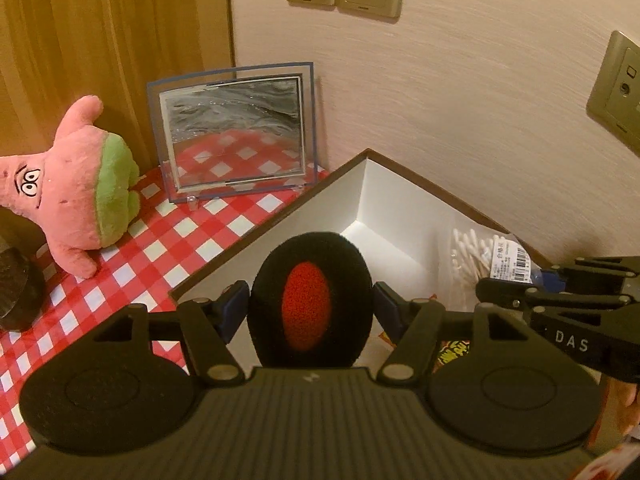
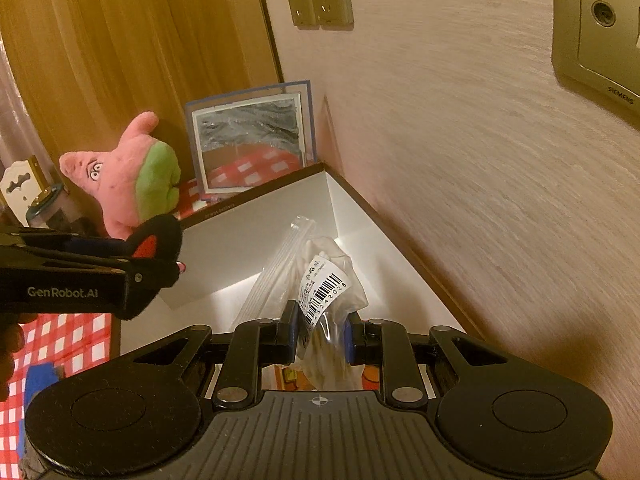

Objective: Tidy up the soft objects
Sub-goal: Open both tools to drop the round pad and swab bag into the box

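Right now my left gripper point(image 1: 308, 304) pinches the black-and-red foam ear pad point(image 1: 307, 300) over the white-lined open box point(image 1: 366, 184); my right gripper point(image 2: 320, 330) pinches the clear bag of cotton swabs point(image 2: 326, 292). Releasing early risks the pad catching the box's near rim.
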Demonstrator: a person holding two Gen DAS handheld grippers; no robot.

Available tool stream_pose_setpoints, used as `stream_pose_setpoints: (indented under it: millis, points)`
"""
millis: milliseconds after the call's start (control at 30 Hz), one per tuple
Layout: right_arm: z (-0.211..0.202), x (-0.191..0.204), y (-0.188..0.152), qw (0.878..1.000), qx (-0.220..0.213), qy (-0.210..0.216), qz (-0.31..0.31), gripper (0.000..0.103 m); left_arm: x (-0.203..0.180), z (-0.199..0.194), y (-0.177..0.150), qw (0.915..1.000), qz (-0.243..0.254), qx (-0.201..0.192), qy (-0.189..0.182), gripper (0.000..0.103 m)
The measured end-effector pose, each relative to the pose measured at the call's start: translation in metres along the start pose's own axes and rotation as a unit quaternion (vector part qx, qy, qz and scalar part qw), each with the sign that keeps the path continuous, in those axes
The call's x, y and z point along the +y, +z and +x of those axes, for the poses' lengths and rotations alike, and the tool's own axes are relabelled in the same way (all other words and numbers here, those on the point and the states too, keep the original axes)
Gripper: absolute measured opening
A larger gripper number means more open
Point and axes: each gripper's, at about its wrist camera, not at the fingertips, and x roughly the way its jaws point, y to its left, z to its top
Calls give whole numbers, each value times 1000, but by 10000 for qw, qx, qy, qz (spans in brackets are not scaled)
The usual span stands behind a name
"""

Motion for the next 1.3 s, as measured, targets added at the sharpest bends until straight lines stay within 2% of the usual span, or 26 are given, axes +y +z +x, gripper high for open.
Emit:
stream_pose_setpoints:
  millis: [133,333,500,533,567,600,633,667,1033,1300]
  points:
    - [1,2,0,10000,6,17,-3,22,2,0,1,10000,-46,19,4,70]
    - [1,6,2,10000,-26,49,-51,22,4,-4,0,10000,-50,-10,-21,70]
    - [-1,8,5,9995,-255,171,-17,24,3,-9,-1,10000,-20,-47,-55,70]
    - [-3,8,6,9994,-317,168,15,28,3,-10,-1,10000,-21,-54,-60,70]
    - [-3,8,7,9992,-381,147,23,44,3,-11,-1,10000,-25,-56,-57,70]
    - [-5,8,7,9988,-476,121,22,66,3,-12,-2,10000,-29,-60,-65,70]
    - [-7,8,7,9982,-585,94,18,73,3,-14,-2,9999,-34,-65,-77,70]
    - [-11,8,6,9976,-692,65,-1,76,2,-15,-3,9999,-40,-65,-79,70]
    - [-25,0,-6,9999,-159,-51,39,76,-4,-31,-12,9999,-38,-44,-158,70]
    - [-49,1,-27,9998,-16,-52,199,76,-11,-53,-31,9994,-74,-8,-333,70]
